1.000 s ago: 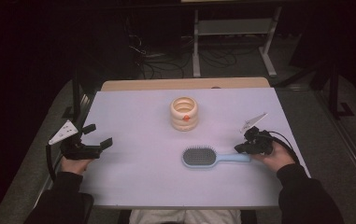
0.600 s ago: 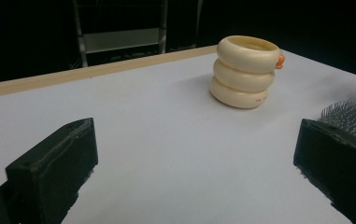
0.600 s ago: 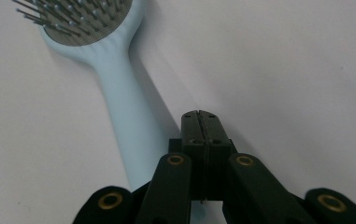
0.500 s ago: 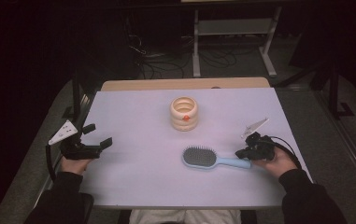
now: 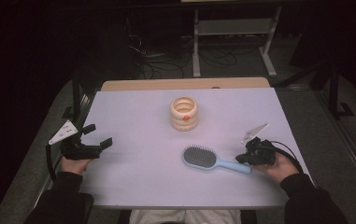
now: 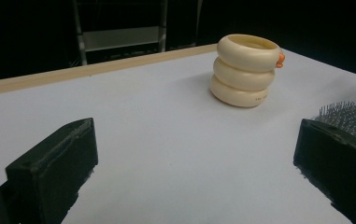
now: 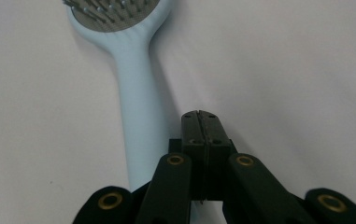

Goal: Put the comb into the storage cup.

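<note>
A light blue hairbrush [image 5: 202, 157] lies bristles up on the white table top [image 5: 138, 182], its handle [image 7: 136, 116] pointing at my right hand. My right gripper [image 5: 241, 159] rests at the end of that handle. In the right gripper view its jaws [image 7: 199, 116] are pressed shut with nothing between them, and the handle runs just left of and under them. A cream holder of three stacked rings with an orange spot [image 5: 184, 113] stands upright mid-table [image 6: 245, 70]. My left gripper [image 5: 98, 135] sits at the left edge with its jaws wide open [image 6: 196, 130] and empty.
A wooden strip [image 5: 185, 84] runs along the table's far edge. Beyond it are a metal rack [image 5: 231, 28] and cables on a dark floor. The brush bristles [image 6: 348, 116] sit past the jaw on the right in the left gripper view.
My right gripper has shifted a little toward the near edge of the table, and the brush's handle end has swung that way with it. The left gripper has stayed still.
</note>
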{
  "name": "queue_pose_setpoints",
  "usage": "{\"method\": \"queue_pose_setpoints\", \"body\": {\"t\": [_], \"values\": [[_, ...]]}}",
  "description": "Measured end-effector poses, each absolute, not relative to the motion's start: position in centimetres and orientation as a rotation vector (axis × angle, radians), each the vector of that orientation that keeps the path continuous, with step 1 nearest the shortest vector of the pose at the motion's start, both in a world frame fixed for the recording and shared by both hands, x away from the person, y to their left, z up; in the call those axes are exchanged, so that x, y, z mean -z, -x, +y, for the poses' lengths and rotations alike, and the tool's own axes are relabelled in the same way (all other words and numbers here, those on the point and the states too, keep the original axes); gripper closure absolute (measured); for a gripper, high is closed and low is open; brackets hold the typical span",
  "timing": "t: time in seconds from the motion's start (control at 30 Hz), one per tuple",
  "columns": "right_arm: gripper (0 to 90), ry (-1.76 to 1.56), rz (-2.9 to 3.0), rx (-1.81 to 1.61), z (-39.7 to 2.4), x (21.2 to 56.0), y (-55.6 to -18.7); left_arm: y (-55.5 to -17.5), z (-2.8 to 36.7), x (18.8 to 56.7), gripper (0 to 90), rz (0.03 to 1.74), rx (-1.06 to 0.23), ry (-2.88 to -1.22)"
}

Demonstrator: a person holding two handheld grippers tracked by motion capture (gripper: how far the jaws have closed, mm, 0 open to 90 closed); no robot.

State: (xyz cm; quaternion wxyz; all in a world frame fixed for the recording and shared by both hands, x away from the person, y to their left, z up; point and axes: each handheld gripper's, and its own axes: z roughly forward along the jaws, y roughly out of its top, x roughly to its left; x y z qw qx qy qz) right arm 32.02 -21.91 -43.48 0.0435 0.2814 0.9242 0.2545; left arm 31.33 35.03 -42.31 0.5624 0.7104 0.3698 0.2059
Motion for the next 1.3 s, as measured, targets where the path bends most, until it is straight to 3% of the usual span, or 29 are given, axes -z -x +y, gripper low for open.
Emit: {"method": "queue_pose_setpoints", "body": {"t": [0.97, 1.03, 1.17, 1.3], "values": [[80.5, -0.810, 2.750, -0.817, -23.2, 38.3, -30.9, -31.4, 35.0, 42.4, 0.0, 0.876, -0.483, -1.680], [73.4, -0.791, 2.752, -0.799, -22.9, 37.7, -31.1, -31.4, 35.0, 42.4, 0.0, 0.875, -0.482, -1.680], [47.2, -0.800, 2.770, -0.775, -22.0, 37.2, -31.6, -31.4, 35.0, 42.4, 0.0, 0.875, -0.480, -1.680], [32.6, -0.784, 2.779, -0.776, -21.4, 37.0, -31.9, -31.4, 35.0, 42.4, 0.0, 0.875, -0.478, -1.682]]}}
